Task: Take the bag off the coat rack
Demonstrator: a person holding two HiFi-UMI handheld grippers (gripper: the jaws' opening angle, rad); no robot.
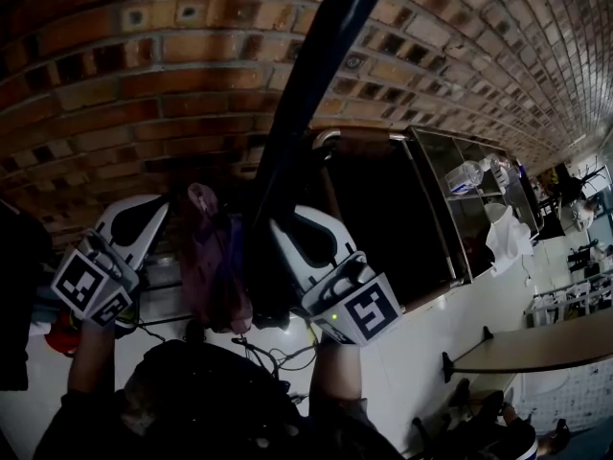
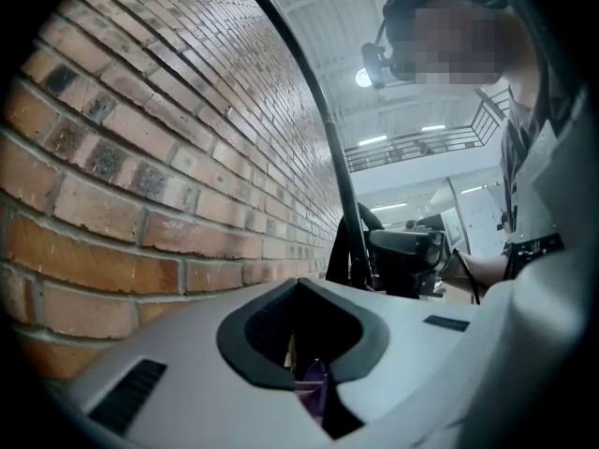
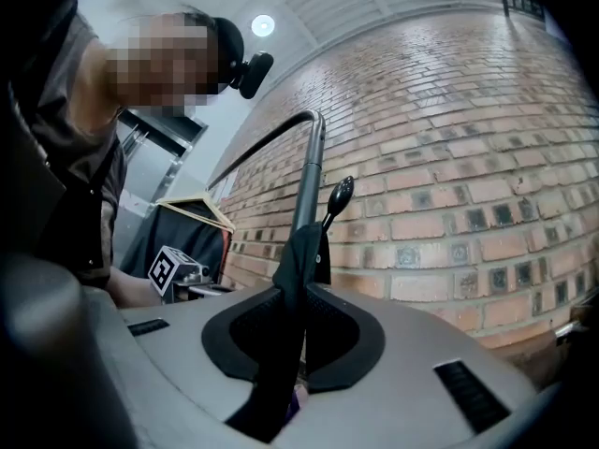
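A person works two handheld tools against a brick wall (image 1: 144,75), where a purple bag (image 1: 215,271) hangs beside the black pole of a coat rack (image 1: 311,65). From above, the bag is between the left tool (image 1: 158,214) and the right tool (image 1: 287,230), with both marker cubes turned toward the camera.

The left tool (image 2: 309,382) is clenched, its dark pads meeting on a fold of the bag's purple fabric (image 2: 314,388). The rack's curved pole (image 2: 328,129) rises behind it along the bricks.

The right tool (image 3: 290,382) is clenched on a black strap (image 3: 295,279). The strap runs up from between the pads to the rack's pole (image 3: 309,171), next to a knobbed peg (image 3: 339,193). A sliver of purple shows at the base of the pads.

To the right of the rack stands a metal shelf unit (image 1: 436,209) with a clear plastic bottle (image 1: 465,175) on it. A wooden-topped desk (image 1: 536,348) stands further right, its left edge well apart from the bag. In the right gripper view, a dark garment (image 3: 182,237) on a wooden hanger (image 3: 192,204) hangs to the left of the rack.
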